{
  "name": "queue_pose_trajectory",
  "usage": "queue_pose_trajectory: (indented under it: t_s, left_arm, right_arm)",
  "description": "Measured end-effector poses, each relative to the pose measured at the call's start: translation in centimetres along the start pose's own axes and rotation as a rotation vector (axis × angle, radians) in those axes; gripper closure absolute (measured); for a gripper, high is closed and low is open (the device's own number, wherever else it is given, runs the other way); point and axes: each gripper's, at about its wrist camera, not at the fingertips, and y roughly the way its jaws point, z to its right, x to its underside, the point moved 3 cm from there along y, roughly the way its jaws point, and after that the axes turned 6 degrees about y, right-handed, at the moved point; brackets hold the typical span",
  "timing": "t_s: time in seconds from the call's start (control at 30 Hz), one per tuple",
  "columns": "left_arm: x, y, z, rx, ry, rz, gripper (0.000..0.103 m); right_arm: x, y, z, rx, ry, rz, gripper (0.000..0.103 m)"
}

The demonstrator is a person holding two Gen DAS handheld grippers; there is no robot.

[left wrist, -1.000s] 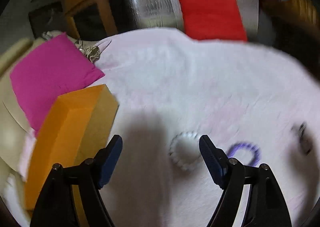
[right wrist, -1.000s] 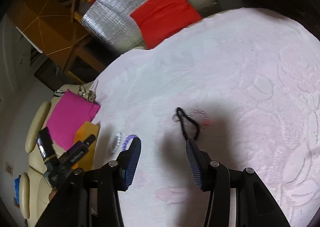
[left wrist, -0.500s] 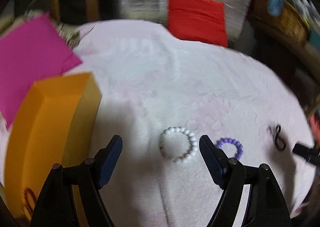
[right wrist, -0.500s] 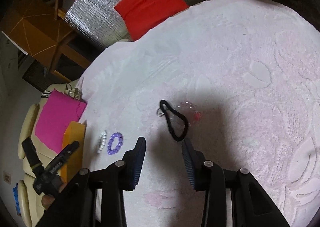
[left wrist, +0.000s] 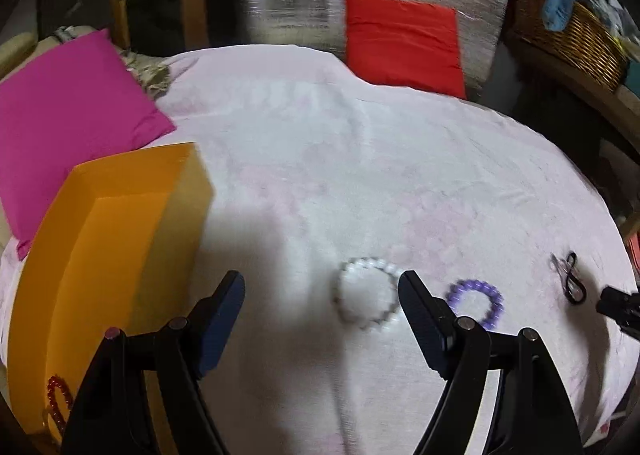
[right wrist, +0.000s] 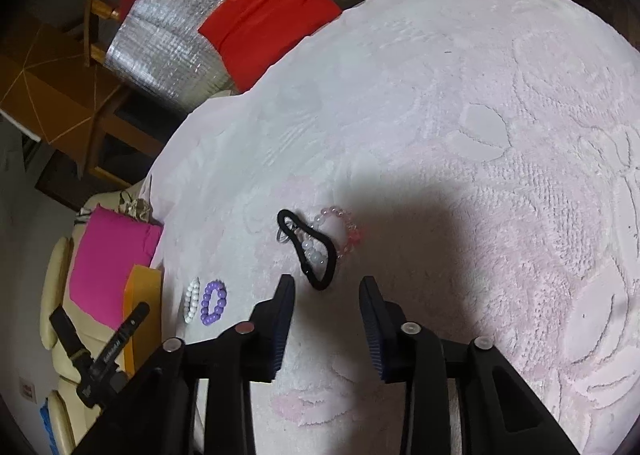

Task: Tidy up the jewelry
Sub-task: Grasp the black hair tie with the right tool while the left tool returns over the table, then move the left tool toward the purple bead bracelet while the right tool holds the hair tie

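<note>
Right gripper is hovering over the pink cloth, jaws narrowed and just been closing, nothing between the pads yet. Black hair tie is lying at 12 o'clock from the tips, just ahead of them, its near loop about centred on the gap. Reads as pre-sizing the jaws for a thin cord. The tie is draped across the pale pink bead bracelet, so a pinch on the near loop is probably avoiding dragging the beads along.

Left gripper is sitting wide and empty over the same cloth. White bead bracelet is lying between the jaws, hard against the right finger, at about 1 o'clock; purple bead bracelet is just outside that finger at 3 o'clock. Wide spread likely suits straddling a whole ring.

Orange box is standing open at 9–10 o'clock of the left gripper, a red bead bracelet already inside, so it looks like the drop point, kept close for short carries.
</note>
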Motion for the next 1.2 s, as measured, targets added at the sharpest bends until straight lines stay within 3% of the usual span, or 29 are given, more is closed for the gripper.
queue_pose_trajectory:
  t_s: [0.3,0.37,0.6,0.97,1.2]
  left_arm:
    - [0.2,0.6,3.4,0.057,0.067,-0.029,0.023]
    - [0.2,0.6,3.7,0.056,0.075,-0.027,0.023]
    - [0.5,0.4,3.8,0.043,0.108,-0.019,0.024]
    - [-0.2,-1.3,3.7,-0.002,0.115,0.05,0.024]
    - [0.0,-2.5,3.5,-0.004,0.139,0.079,0.023]
  right_arm:
    - [-0.2,2.0,-0.3,0.007,0.013,-0.023,0.069]
    - [-0.2,2.7,-0.4,0.004,0.021,-0.038,0.079]
    - [0.0,3.6,-0.7,0.043,0.019,-0.03,0.096]
    - [2.2,1.7,-1.0,0.07,-0.056,0.027,0.096]
    - [5.0,-0.6,-0.5,0.07,-0.037,0.047,0.097]
